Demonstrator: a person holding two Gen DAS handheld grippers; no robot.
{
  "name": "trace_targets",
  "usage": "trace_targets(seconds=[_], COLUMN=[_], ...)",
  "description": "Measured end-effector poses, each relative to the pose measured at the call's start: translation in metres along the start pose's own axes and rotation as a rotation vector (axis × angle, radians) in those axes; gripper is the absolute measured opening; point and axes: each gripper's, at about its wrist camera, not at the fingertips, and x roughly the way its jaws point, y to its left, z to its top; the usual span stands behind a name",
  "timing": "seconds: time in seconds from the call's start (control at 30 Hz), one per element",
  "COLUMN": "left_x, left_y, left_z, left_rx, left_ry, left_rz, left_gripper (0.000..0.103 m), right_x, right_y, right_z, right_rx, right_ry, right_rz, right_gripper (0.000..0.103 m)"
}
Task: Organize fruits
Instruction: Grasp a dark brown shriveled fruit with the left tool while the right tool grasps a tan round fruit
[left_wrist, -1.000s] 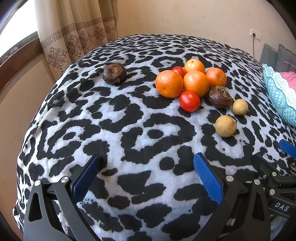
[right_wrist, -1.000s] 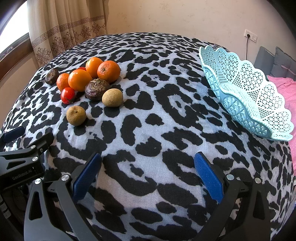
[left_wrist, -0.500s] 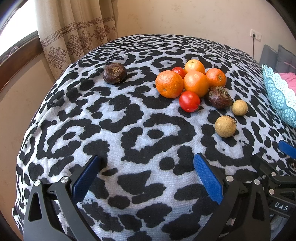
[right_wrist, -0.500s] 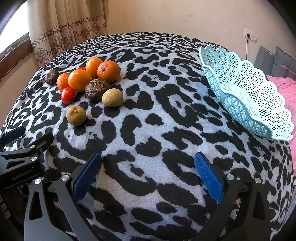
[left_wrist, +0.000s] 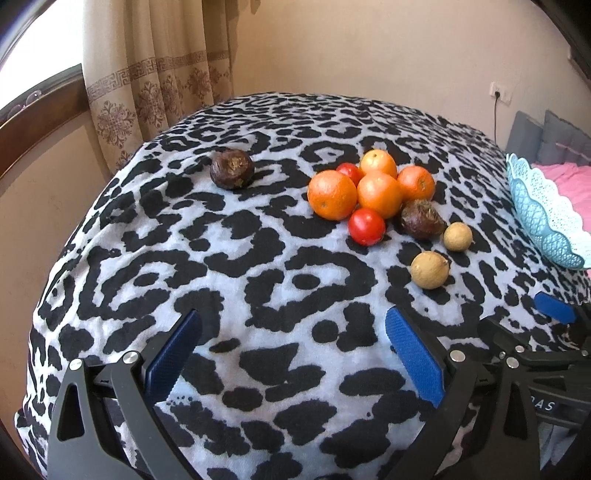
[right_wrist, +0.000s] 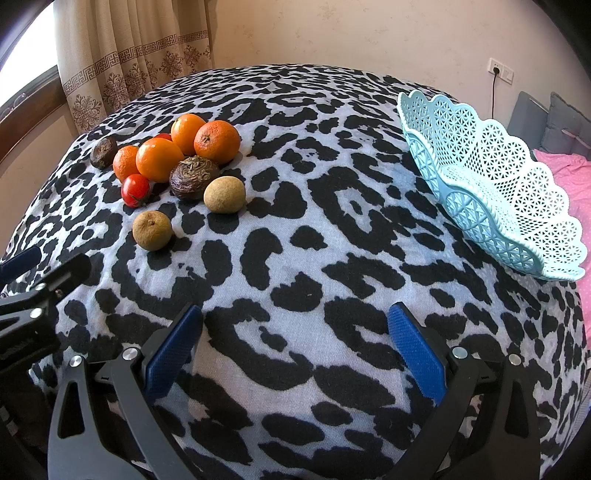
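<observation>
Fruit sits in a cluster on the leopard-print cloth (left_wrist: 229, 258): several oranges (left_wrist: 331, 195) (right_wrist: 159, 159), two red tomatoes (left_wrist: 366, 226) (right_wrist: 136, 190), a dark wrinkled fruit (left_wrist: 422, 219) (right_wrist: 194, 177) and two tan round fruits (left_wrist: 430, 269) (right_wrist: 152, 230). Another dark fruit (left_wrist: 232, 169) (right_wrist: 103, 153) lies apart to the left. A light blue lattice basket (right_wrist: 491, 184) (left_wrist: 543, 218) stands at the right and has no fruit in it. My left gripper (left_wrist: 291, 354) is open near the table's front, well short of the fruit. My right gripper (right_wrist: 295, 347) is open too, over bare cloth between fruit and basket.
A patterned curtain (left_wrist: 155, 81) and a dark window frame (left_wrist: 40, 107) lie beyond the table's left. A pink bedcover (right_wrist: 569, 173) and grey cushions (left_wrist: 554, 140) are at the right, with a wall socket (right_wrist: 498, 70) above.
Both grippers have held almost still; the left wrist view has shifted only slightly. No fruit has moved.
</observation>
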Motion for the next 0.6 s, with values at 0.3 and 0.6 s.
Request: trace_targets(seconds=[0.3,0.6], left_x=[-0.016,-0.009], left_y=[0.02,0.056], left_z=[0.006,0.046], left_rx=[-0.039,-0.11], left_ry=[-0.02,-0.022], left_rz=[-0.053,0.022], left_gripper=[0.098,0.098], right_x=[-0.013,-0.031], right_y=[-0.003,0.009], right_z=[-0.001,-0.007], right_rx=[0.023,0.019], right_ry=[-0.039,-0.087], right_rz=[0.024,0.13], right_gripper=[0.101,0.101])
